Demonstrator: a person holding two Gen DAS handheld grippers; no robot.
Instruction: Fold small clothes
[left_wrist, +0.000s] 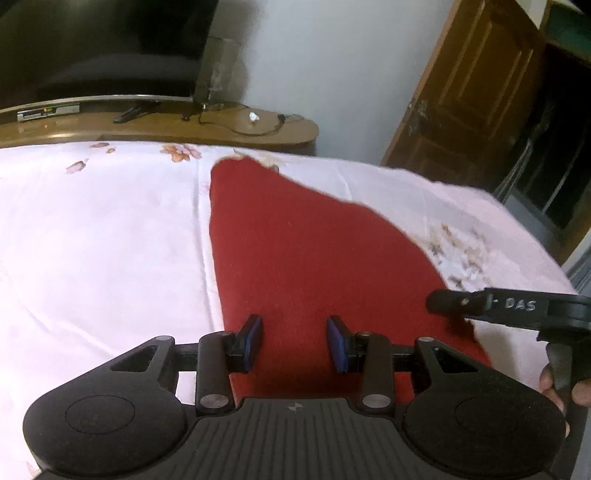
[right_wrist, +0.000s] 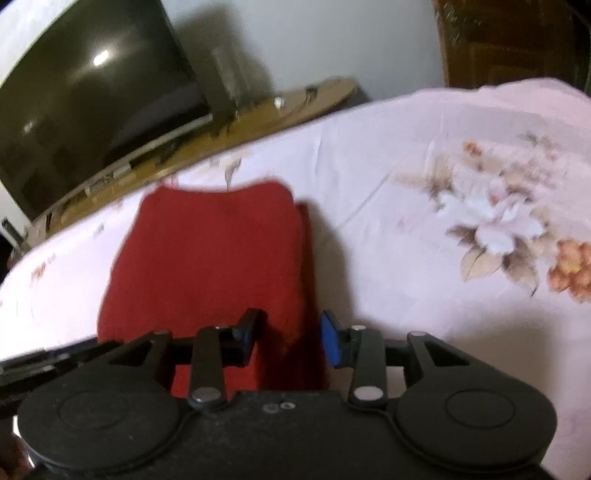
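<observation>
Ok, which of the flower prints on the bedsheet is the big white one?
The large white bloom on the bedsheet right of the red cloth, with grey-brown leaves; the orange cluster beside it is smaller and orange.

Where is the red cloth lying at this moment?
The red cloth lies flat on the floral bedsheet, directly ahead of both tools in both wrist views, with the wooden TV stand beyond the bed's far edge.

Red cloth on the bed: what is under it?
The red cloth lies on a pale floral bedsheet, which shows all around it. In the right wrist view a second red layer peeks out along its right edge. Anything else beneath is covered.
</observation>
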